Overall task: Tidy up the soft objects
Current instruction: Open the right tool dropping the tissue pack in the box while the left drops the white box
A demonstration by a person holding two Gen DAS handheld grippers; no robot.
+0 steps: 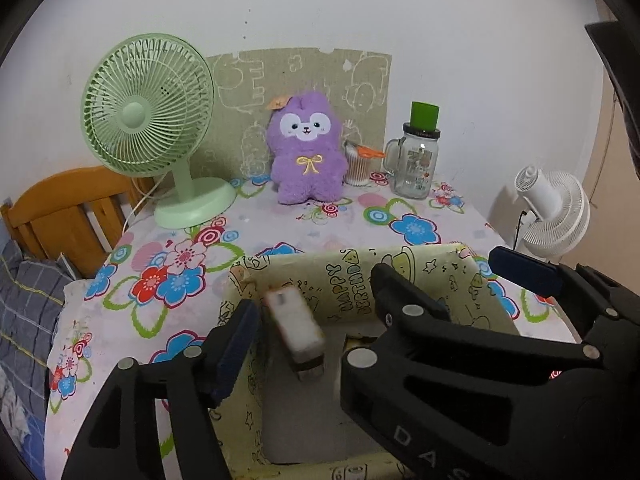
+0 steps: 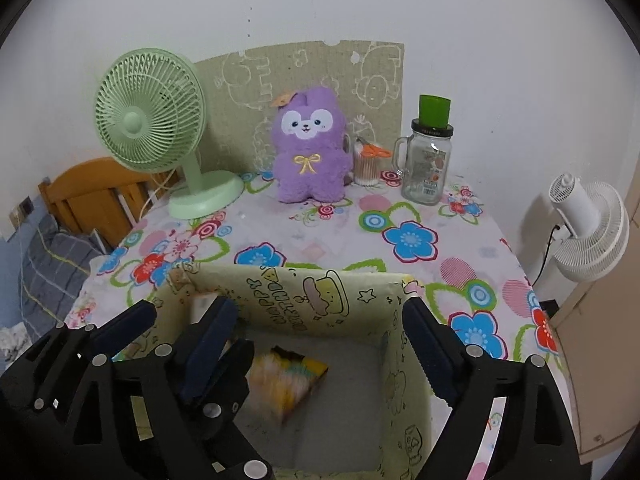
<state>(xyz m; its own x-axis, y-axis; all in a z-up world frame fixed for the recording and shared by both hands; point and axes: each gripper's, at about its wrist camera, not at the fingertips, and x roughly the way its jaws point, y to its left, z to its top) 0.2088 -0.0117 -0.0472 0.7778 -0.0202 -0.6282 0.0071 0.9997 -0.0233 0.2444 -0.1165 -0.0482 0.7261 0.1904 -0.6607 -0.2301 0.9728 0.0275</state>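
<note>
A cream box (image 1: 420,276) printed with "Happy Birthday" drawings stands open at the near edge of the flowered table; it also shows in the right wrist view (image 2: 304,292). A blurred white and orange soft block (image 1: 296,326) is in the air inside the box between the fingers of my left gripper (image 1: 316,312), which is open. In the right wrist view the soft block (image 2: 286,376) shows yellow and fuzzy above the box floor. My right gripper (image 2: 320,328) is open and empty over the box. A purple plush bunny (image 1: 306,152) sits upright at the back of the table.
A green desk fan (image 1: 148,120) stands back left. A glass jar mug (image 1: 416,164) with a green cap and a cup of cotton swabs (image 1: 358,164) stand right of the bunny. A white fan (image 1: 554,208) is off the right edge. A wooden bed frame (image 1: 68,208) is to the left.
</note>
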